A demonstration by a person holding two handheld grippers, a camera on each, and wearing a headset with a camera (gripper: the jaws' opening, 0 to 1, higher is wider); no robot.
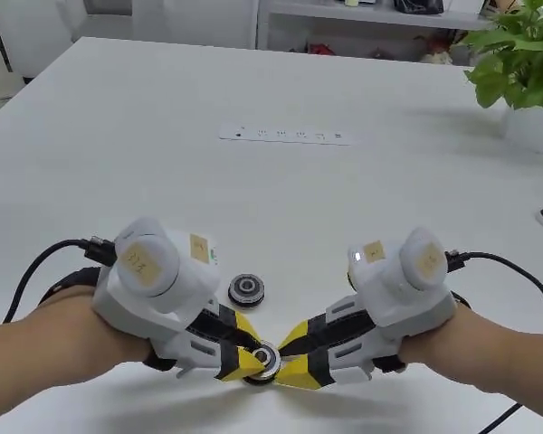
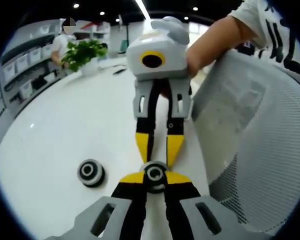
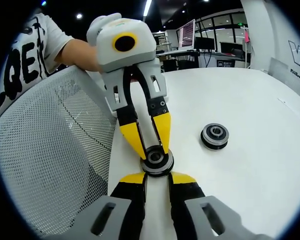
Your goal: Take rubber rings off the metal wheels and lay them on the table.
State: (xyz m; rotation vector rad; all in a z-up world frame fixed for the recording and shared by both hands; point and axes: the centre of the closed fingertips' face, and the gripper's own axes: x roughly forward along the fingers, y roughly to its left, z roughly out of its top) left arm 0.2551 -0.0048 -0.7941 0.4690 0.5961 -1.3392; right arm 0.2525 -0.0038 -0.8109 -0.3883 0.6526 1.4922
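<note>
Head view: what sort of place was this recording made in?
Probably an office or lab workroom: a large white table with a power strip and a potted plant; the left gripper view shows shelves of bins, the right gripper view monitors on desks.

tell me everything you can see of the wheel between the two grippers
The metal wheel is small and round, a dark rubber ring around a shiny steel hub with a centre hole. It sits face up at the near edge of the white table, pinched from opposite sides by the yellow tips of the left gripper and right gripper.
</note>
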